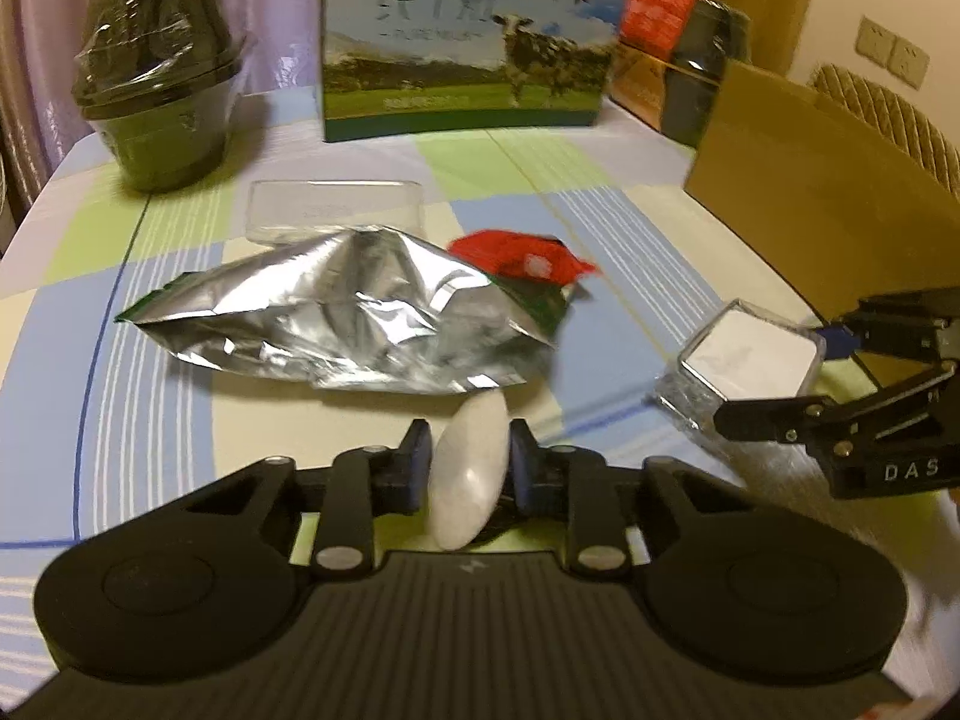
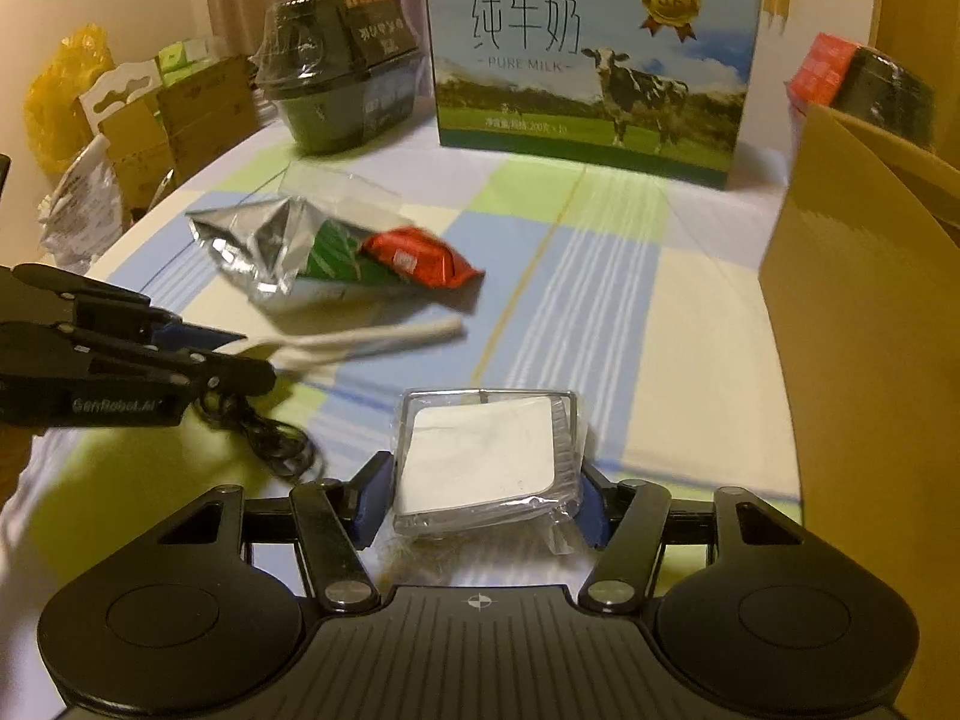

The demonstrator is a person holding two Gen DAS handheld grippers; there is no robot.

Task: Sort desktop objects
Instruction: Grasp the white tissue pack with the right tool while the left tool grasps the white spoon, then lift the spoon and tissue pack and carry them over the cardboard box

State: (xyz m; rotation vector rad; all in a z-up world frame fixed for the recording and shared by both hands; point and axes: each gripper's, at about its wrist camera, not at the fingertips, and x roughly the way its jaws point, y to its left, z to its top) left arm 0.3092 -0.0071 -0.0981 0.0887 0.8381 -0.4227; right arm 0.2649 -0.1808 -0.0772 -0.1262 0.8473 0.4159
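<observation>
In the left wrist view my left gripper point(image 1: 469, 450) is shut on a white plastic spoon point(image 1: 468, 474), seen end-on as a pale oval between the blue pads. From the right wrist view the spoon point(image 2: 360, 339) stretches out flat from the left gripper point(image 2: 252, 357), just above the cloth. My right gripper point(image 2: 480, 501) is shut on a small clear plastic box with a white insert point(image 2: 486, 456), a pad on each side of it. The same box point(image 1: 750, 354) and right gripper point(image 1: 798, 378) show at the right edge of the left wrist view.
A crumpled silver foil bag point(image 1: 348, 312) and a red snack packet point(image 1: 522, 258) lie mid-table on the checked cloth point(image 1: 600, 228). Behind them are a clear lid point(image 1: 336, 210), a milk carton box point(image 1: 474, 42) and wrapped dark bowls point(image 1: 162, 90). A cardboard box point(image 1: 828, 198) stands right; a black cable point(image 2: 270, 444) lies near.
</observation>
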